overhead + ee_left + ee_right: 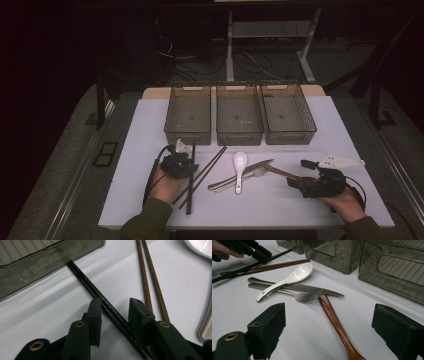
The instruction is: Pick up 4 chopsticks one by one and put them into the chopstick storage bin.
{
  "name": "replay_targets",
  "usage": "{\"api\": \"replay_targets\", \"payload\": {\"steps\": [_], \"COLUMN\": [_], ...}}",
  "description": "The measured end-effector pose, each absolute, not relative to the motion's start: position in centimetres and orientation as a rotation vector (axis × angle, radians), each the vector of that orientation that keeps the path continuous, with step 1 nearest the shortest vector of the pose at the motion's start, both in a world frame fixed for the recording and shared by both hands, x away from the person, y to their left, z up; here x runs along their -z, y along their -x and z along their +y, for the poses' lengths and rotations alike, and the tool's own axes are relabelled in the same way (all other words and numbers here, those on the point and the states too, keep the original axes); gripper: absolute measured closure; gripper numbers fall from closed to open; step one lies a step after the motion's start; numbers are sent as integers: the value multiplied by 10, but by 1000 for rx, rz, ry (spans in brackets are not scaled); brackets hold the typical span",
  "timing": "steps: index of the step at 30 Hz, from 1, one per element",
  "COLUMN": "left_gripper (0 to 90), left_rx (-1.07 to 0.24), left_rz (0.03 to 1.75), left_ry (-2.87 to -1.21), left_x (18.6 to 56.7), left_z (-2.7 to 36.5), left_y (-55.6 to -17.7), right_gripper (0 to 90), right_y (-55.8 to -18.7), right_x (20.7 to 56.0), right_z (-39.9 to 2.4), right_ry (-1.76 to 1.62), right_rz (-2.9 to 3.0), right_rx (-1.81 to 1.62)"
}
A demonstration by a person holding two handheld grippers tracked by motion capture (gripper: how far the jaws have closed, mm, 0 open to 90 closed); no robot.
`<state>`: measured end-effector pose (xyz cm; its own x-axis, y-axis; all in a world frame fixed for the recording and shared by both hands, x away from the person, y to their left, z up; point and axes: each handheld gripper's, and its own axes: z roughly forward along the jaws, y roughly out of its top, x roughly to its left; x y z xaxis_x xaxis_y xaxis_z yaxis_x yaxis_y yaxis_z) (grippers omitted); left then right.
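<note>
Near the table's front-left edge, our left gripper (pixel 113 308) has its jaws parted astride the black chopsticks (pixel 100 296), pads not pressing; their near ends are hidden beneath it. Our right gripper (pixel 328 322) gapes empty, front-right. Three grey baskets (pixel 239 134) line the far edge.

Three baskets stood side by side at the far side of the table (pixel 150 200): the left basket (pixel 188 114), the middle basket (pixel 239 115) and the right basket (pixel 287 114). Before them the cutlery was laid. A pair of black chopsticks (pixel 100 296) lay at the left, one end close to the left basket, and passed between the parted jaws of the left gripper (pixel 115 312). Just right of them lay the wooden chopsticks (pixel 150 280). Further right, the ceramic spoon (pixel 287 280) was rested across the knife (pixel 307 288) and the fork (pixel 304 297). The wooden-handled utensil (pixel 334 322) lay rightmost, its far end tucked under the knife, its handle running between the wide-set jaws of the right gripper (pixel 334 330).
</note>
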<state>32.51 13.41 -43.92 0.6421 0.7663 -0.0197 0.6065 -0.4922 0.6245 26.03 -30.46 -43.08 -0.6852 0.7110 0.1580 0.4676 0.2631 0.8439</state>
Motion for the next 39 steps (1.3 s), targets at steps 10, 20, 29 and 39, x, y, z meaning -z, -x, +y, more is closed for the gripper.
{"api": "replay_targets", "payload": {"steps": [10,20,29,39], "left_gripper": [685,738,763,795], "left_rx": [-358,-358,-378,-353], "left_rz": [1067,1090,1095,1097], "left_ry": [-2287,-2286,-2301,-2307], "left_x": [437,436,435,433], "left_z": [142,153,160,176], "left_y": [-326,-327,-328,-328], "right_gripper": [115,115,115,115], "right_y": [-260,-260,-260,-260], "right_x": [431,431,431,431], "right_z": [-305,-305,-305,-305], "right_ry": [-1096,-1097,-1097,-1097], "right_rz": [2281,2280,2280,2279], "right_rx": [-1389,-1390,-1391,-1391]}}
